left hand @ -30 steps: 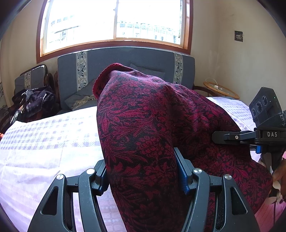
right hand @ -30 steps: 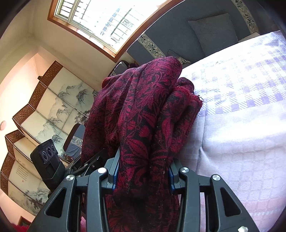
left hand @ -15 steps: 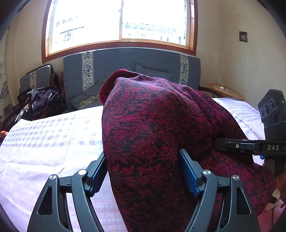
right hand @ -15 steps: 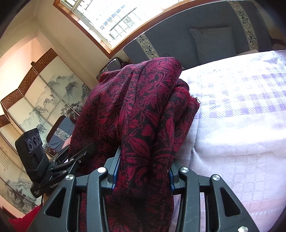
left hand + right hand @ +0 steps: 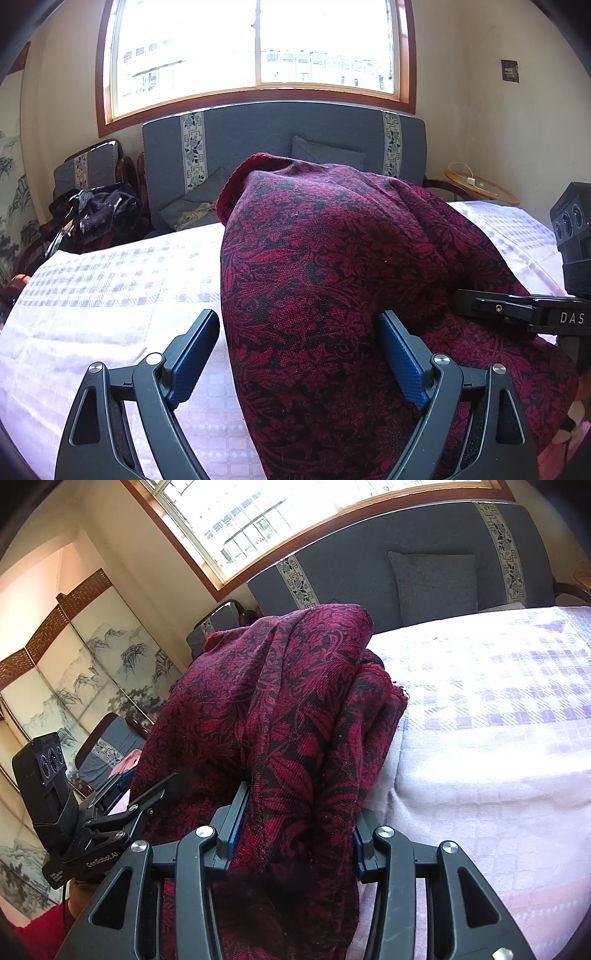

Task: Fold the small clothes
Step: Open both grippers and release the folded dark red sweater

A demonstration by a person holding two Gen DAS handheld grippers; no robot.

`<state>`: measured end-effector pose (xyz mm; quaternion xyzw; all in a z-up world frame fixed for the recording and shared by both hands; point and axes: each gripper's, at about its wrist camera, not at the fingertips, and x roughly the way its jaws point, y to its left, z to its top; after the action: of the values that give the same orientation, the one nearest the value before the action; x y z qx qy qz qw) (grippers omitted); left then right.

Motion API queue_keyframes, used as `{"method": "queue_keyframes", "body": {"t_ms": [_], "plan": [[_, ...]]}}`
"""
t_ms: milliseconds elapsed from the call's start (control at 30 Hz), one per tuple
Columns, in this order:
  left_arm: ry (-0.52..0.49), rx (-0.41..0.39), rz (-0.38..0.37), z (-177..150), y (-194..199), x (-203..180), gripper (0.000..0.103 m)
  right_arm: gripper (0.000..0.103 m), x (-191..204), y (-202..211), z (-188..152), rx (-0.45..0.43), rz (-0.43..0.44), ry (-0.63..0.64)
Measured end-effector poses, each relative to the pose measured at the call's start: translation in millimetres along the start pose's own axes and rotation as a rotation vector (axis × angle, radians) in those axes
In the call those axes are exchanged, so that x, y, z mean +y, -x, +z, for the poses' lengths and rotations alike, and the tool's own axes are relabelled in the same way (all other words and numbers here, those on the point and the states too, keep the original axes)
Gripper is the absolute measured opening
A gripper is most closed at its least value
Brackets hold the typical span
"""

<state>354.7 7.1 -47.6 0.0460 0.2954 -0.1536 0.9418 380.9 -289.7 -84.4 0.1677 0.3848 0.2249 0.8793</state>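
A dark red and black floral garment [image 5: 332, 280] lies bunched on the bed with its lilac checked sheet [image 5: 110, 295]. My left gripper [image 5: 295, 332] is open: its jaws stand wide, the left finger clear of the cloth, the right finger against it. My right gripper [image 5: 295, 812] is shut on the garment [image 5: 288, 716], with a thick fold pinched between its fingers. The right gripper shows at the right edge of the left wrist view [image 5: 517, 310]. The left gripper shows at the lower left of the right wrist view [image 5: 122, 805].
A grey headboard [image 5: 284, 140] with a grey cushion [image 5: 325, 155] stands behind the bed under a window. A chair with dark clothes [image 5: 96, 214] is at the left. A round side table [image 5: 476, 184] is at the right. A folding screen [image 5: 74, 664] stands at the left.
My left gripper has opened and let go of the garment. The right gripper stays shut on it. Both views have tilted down slightly toward the bed.
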Motion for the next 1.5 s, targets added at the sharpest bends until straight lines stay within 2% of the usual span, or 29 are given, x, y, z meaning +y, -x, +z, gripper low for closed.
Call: {"method": "queue_keyframes", "body": {"t_ms": [500,1500], "plan": [[0.007,0.005,0.024,0.3,-0.5,-0.4,0.093,0.055,-2.9,2.4,-8.6,-0.007,-0.055,0.008],[-0.012,-0.003,0.119,-2.0,1.8,-13.1,0.102,0.078,-0.5,-2.0,-11.1,-0.008,-0.130,0.009]]}}
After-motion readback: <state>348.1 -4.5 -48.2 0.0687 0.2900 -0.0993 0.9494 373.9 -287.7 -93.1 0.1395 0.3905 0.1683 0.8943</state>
